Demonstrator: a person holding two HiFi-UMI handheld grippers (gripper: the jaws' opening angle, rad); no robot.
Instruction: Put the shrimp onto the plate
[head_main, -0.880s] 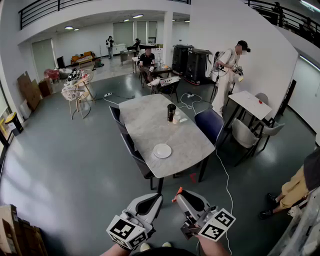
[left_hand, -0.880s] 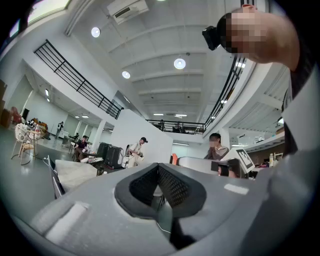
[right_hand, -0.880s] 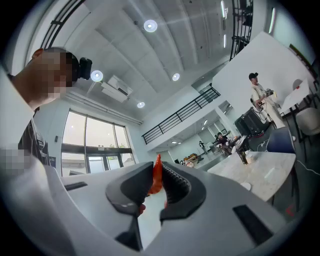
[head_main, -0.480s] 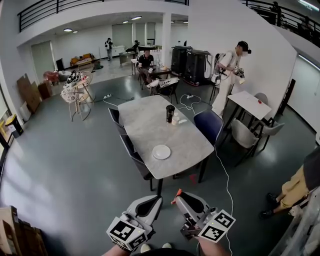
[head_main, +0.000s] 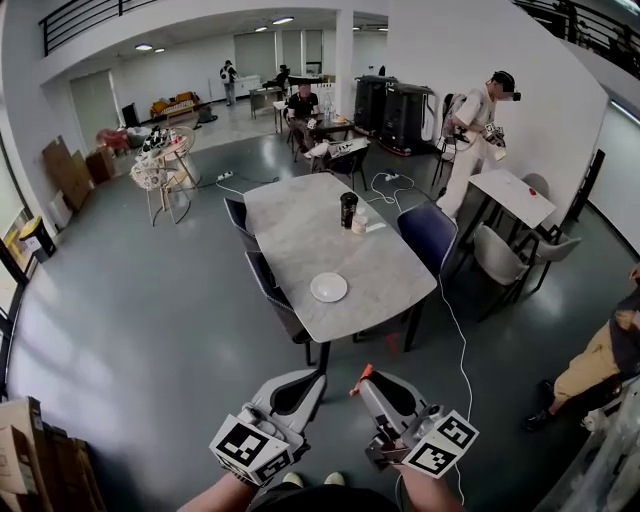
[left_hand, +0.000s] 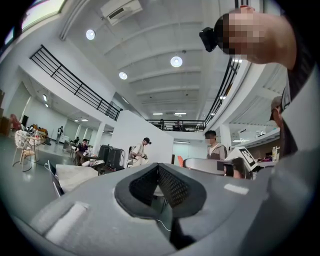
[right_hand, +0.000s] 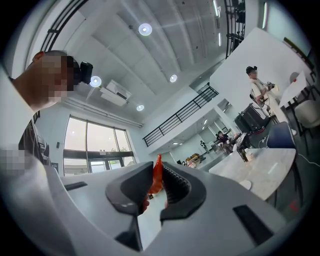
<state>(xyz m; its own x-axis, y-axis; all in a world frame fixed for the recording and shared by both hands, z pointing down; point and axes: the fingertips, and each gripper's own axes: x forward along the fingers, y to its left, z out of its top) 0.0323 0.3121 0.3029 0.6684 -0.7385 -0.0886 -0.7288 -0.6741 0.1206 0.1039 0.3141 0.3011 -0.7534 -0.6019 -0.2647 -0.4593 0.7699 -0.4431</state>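
An orange-red shrimp (right_hand: 156, 178) is pinched between the jaws of my right gripper (right_hand: 157, 176); its tip shows at that gripper's (head_main: 364, 378) nose in the head view as the shrimp (head_main: 357, 381). My left gripper (head_main: 318, 378) is held beside it, jaws together with nothing between them (left_hand: 158, 170). Both hang low over the grey floor, well short of the table. The white plate (head_main: 329, 288) lies near the near end of the marble table (head_main: 300, 230) and appears small in the right gripper view as the plate (right_hand: 245, 184).
A dark cup (head_main: 347, 210) and a small white container (head_main: 360, 224) stand mid-table. Chairs flank the table, a blue one (head_main: 428, 236) on its right. A cable (head_main: 456, 330) runs across the floor. Several people stand or sit further back and at the right edge.
The view has shifted slightly nearer the table, which now sits a little lower in the picture. Both grippers keep their pose, the shrimp still held in the right one.
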